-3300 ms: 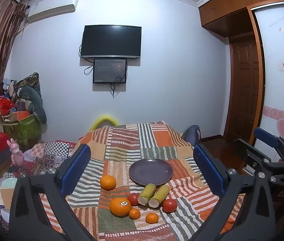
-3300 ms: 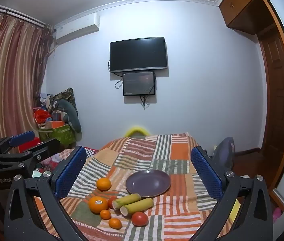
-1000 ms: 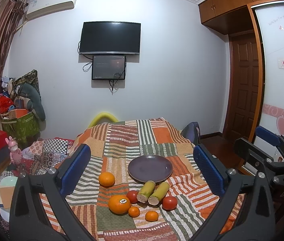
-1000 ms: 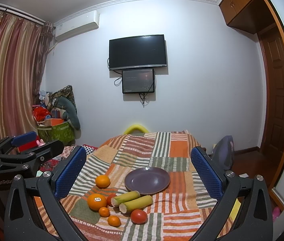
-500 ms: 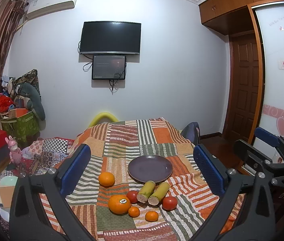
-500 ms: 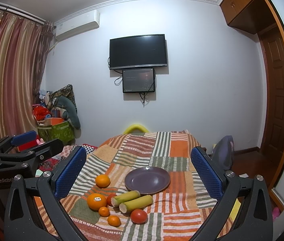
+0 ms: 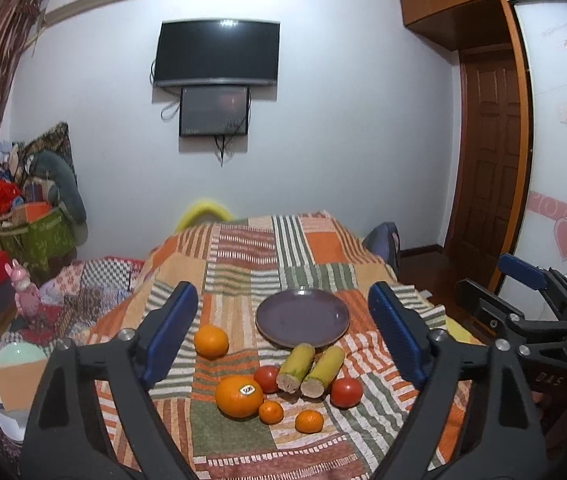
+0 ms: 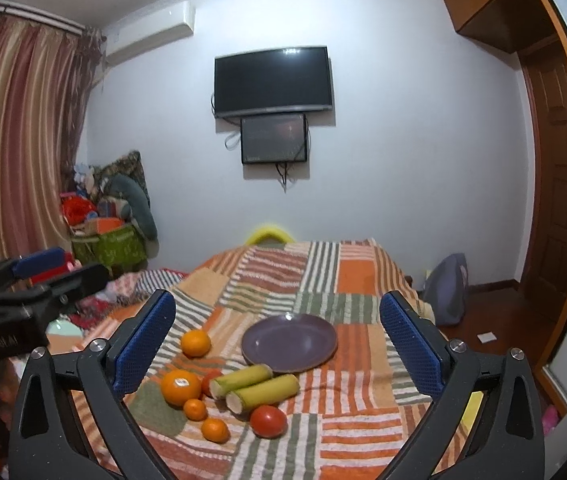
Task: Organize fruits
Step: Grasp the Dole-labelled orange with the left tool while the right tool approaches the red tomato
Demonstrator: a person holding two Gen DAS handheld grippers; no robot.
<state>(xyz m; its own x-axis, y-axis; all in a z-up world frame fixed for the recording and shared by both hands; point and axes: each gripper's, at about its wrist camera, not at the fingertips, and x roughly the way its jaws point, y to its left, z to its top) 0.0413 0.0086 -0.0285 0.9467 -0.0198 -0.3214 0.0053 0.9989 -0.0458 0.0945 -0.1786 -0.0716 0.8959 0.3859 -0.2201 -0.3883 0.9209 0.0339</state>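
Hovering above the patchwork blanket (image 7: 243, 272), my left gripper (image 7: 283, 334) and right gripper (image 8: 277, 342) both gape wide and hold nothing. Fruit lies ahead and below, near the purple plate (image 8: 289, 344): two sugarcane pieces (image 8: 255, 386) side by side, long axes pointing toward the plate. The tomato (image 8: 268, 421) sits nearer my right gripper (likely the easier first reach, I judge).

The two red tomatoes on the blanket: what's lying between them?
Between the left tomato and the right tomato lie two green sugarcane pieces, side by side, cut ends toward the camera. The left wrist view shows it best.
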